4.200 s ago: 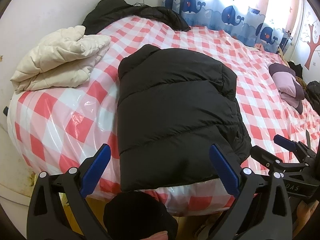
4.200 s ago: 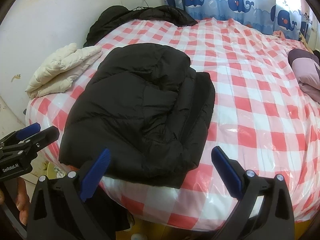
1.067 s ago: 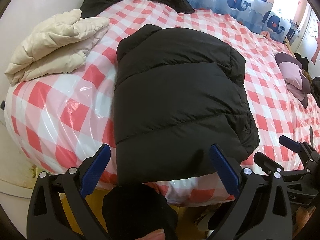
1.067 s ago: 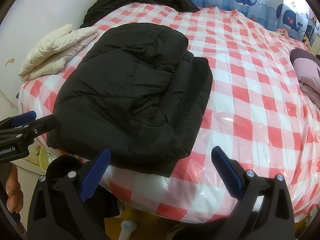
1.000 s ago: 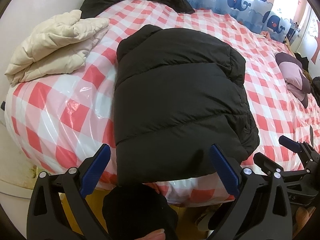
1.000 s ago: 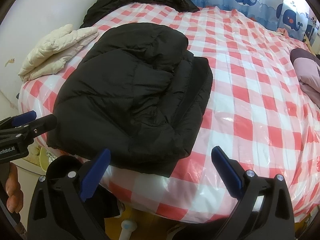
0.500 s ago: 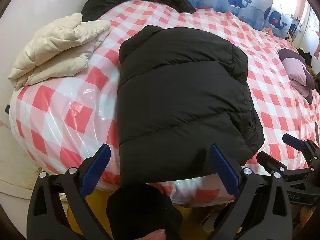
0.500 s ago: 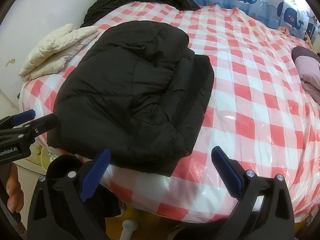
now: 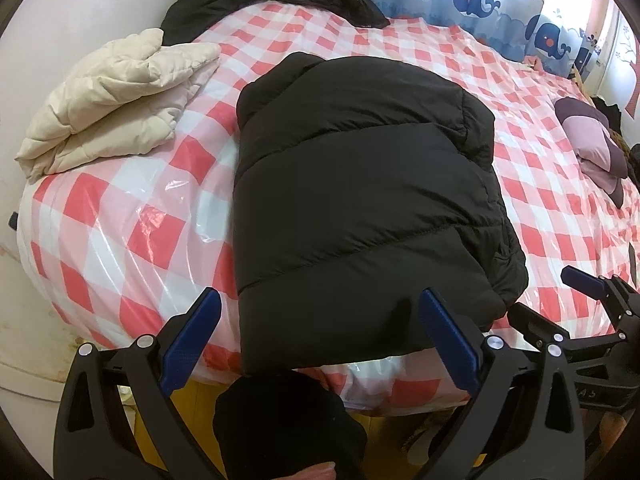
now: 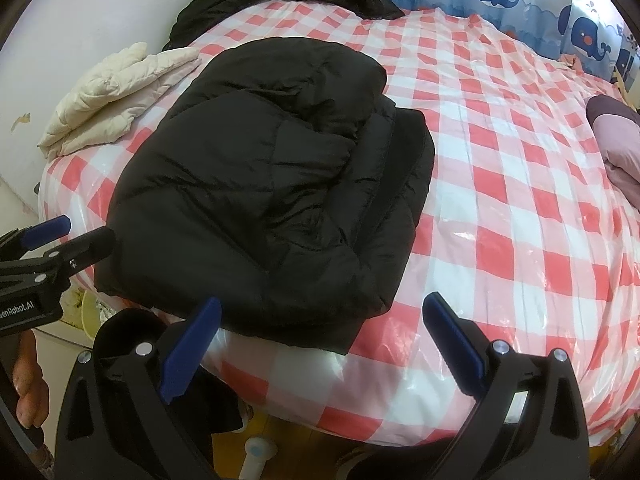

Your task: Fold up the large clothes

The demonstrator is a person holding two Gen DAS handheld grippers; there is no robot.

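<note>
Black jacket folded at bed's near edge

Black jacket folded into a thick bundle, lying on the checked bed at its near edge. Cream jacket folded to the left, apart. Left tool and right tool both spread wide, holding nothing, short of the hem.

Your left gripper has its jaws spread wide, the 2 blue-padded fingers well apart with nothing between them. Your right gripper is spread just as wide and also holds nothing. Both point forward side by side: from the left wrist view the right gripper shows at the right edge, and from the right wrist view the left gripper shows at the left edge, with your left hand wrapped around its handle below.
</note>
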